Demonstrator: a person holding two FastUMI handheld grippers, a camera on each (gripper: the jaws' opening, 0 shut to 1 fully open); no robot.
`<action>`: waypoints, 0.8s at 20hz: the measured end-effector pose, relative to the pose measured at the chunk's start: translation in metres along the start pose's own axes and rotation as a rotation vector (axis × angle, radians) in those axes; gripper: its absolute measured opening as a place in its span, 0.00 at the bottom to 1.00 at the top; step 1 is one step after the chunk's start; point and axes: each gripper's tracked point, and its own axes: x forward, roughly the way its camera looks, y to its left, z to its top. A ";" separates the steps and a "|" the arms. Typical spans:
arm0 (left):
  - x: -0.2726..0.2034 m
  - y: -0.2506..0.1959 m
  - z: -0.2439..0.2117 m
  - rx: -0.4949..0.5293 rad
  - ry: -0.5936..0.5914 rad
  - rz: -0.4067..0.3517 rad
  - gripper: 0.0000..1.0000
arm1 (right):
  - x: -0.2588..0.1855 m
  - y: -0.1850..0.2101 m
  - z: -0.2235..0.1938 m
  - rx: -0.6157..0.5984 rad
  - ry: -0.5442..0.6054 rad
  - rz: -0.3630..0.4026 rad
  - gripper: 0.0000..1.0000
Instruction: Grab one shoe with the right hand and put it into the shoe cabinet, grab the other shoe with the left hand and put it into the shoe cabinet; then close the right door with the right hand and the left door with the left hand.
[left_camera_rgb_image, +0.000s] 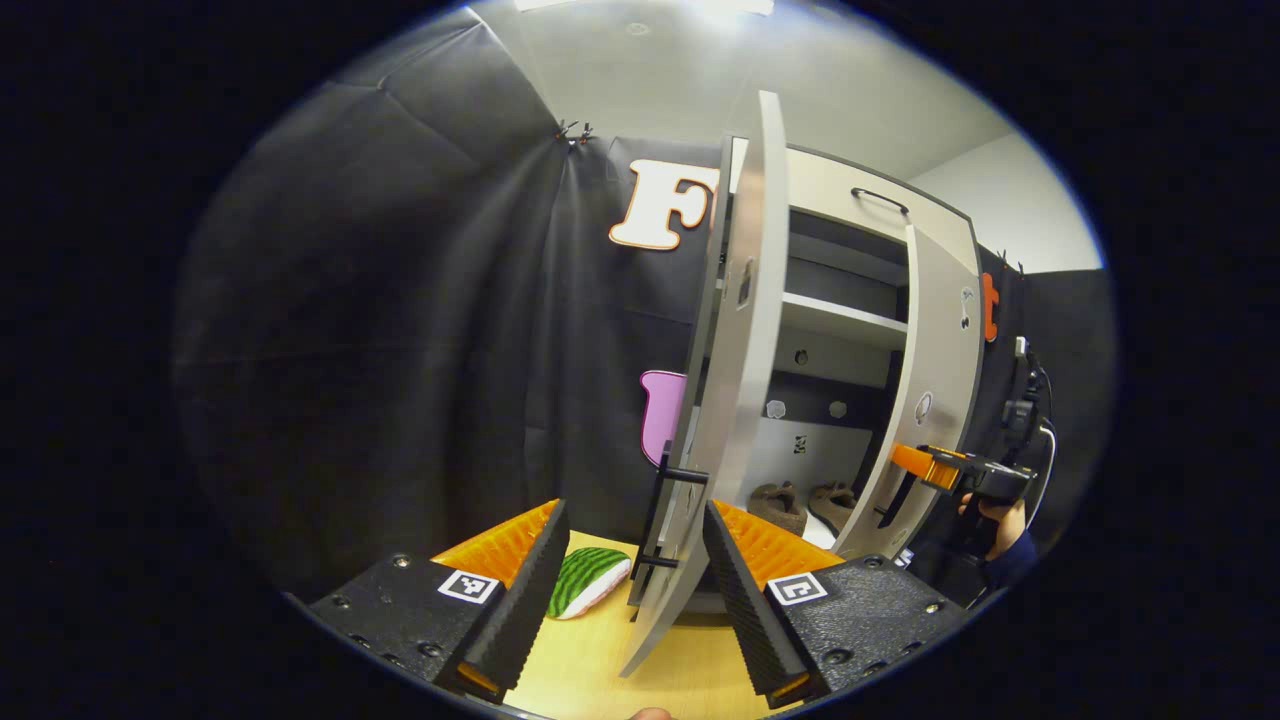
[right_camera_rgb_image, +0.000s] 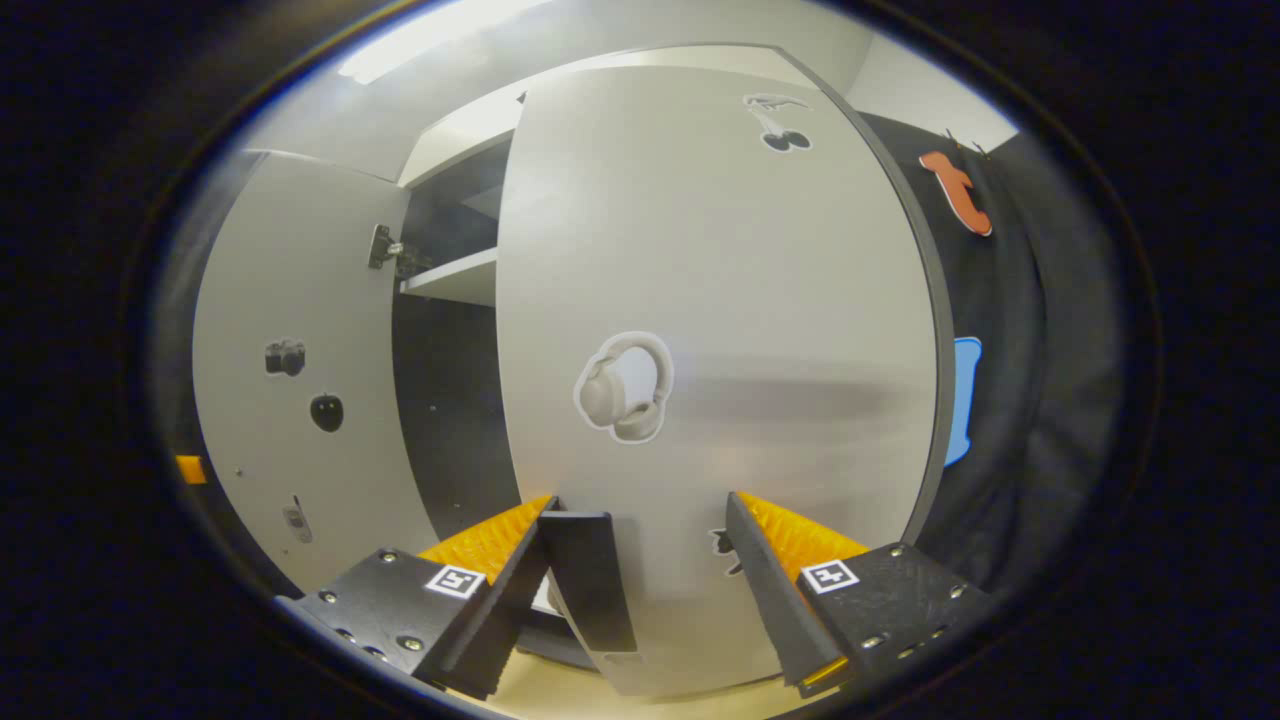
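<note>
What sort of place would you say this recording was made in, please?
Probably a staged recording booth, not a home: black cloth walls in the space, a shoe cabinet stands on a pale wooden tabletop, and a toy watermelon slice lies beside it.

Pale wooden bench (left_camera_rgb_image: 690, 680) across the bottom of the left gripper view. Resting on it near the back wall, a slice-shaped watermelon toy (left_camera_rgb_image: 587, 582), green-striped rind uppermost, with a white edge. Behind, black cloth wall (left_camera_rgb_image: 400, 350) hung in folds, held by small clips (left_camera_rgb_image: 574, 131) at its top edge. Above, white ceiling (left_camera_rgb_image: 640, 60) with a bright light.
</note>
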 end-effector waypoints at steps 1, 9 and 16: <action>0.003 0.002 0.002 -0.006 -0.001 -0.010 0.77 | 0.001 0.000 0.000 -0.013 -0.005 -0.010 0.99; 0.036 0.003 0.003 0.004 0.000 -0.101 0.83 | 0.003 0.002 -0.004 -0.035 -0.023 -0.081 0.99; 0.051 0.003 0.004 0.031 0.004 -0.152 0.83 | 0.005 0.005 -0.006 -0.049 -0.034 -0.124 0.99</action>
